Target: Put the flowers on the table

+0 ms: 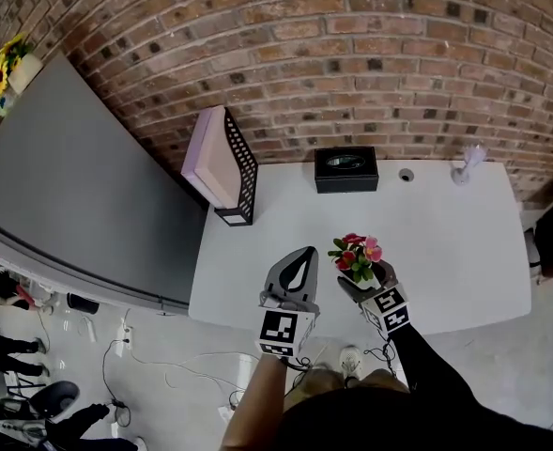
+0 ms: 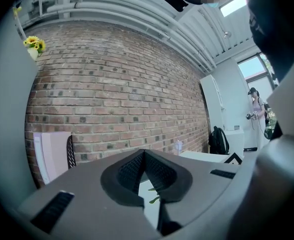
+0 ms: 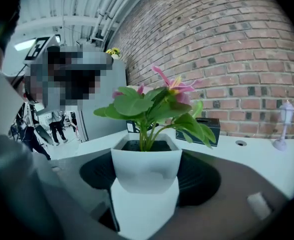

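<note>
The flowers are a small plant with pink and red blooms (image 1: 356, 252) in a white square pot (image 3: 146, 173). In the right gripper view the pot fills the gap between the dark pads, its green leaves (image 3: 137, 104) rising above. My right gripper (image 1: 365, 278) is shut on the pot, low over the white table (image 1: 445, 242) near its front edge; I cannot tell if the pot touches the tabletop. My left gripper (image 1: 311, 250) hovers just to the left, shut with its tips (image 2: 144, 151) meeting and nothing held.
A black box (image 1: 346, 169) stands at the table's back edge by the brick wall. A black mesh file rack with a pink folder (image 1: 227, 163) sits at the back left corner. A small white lamp (image 1: 468, 163) and a cable hole (image 1: 406, 174) lie at the back right.
</note>
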Demonstrator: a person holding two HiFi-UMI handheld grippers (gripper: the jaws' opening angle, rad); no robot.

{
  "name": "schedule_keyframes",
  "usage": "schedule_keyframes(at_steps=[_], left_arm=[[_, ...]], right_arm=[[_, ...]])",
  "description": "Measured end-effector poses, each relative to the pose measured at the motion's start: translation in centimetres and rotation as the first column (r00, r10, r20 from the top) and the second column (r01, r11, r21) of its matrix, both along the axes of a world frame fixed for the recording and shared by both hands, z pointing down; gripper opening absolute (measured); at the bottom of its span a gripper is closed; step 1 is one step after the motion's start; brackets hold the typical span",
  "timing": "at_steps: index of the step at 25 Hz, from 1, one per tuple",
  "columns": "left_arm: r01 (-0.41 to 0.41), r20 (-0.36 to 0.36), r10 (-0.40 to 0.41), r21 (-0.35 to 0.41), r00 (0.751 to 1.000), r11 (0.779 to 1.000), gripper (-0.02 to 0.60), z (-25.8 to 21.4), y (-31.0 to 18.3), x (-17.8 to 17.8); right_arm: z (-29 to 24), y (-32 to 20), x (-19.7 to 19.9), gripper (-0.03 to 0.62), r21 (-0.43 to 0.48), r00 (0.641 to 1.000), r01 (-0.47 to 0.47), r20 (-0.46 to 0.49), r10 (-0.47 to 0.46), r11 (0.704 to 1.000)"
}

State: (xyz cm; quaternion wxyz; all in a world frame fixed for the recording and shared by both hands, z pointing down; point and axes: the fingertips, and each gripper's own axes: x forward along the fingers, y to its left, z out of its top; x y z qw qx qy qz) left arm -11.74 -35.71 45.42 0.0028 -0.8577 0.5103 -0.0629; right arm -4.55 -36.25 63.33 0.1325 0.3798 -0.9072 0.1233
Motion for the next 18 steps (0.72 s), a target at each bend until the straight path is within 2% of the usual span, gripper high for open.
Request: schedule_keyframes(at_steps=[9,18], left_arm=[[0.008,0.012,-0.007,-0.023,1.0,1.0,0.008,1.0,-0.3,1.1],[0.035,-0.026,-0.036,-0.048,0.999,0.998,0.008,1.3,-0.8,1.4]], right_arm=[[4.5,0.8,1.1,0.339,-0.097,1.0,-0.011,-0.028,0.008,0.995],[7.0,1.1,2.1,0.339,-0.176,0.999,-0.025,-0.031,0.02,0.984]])
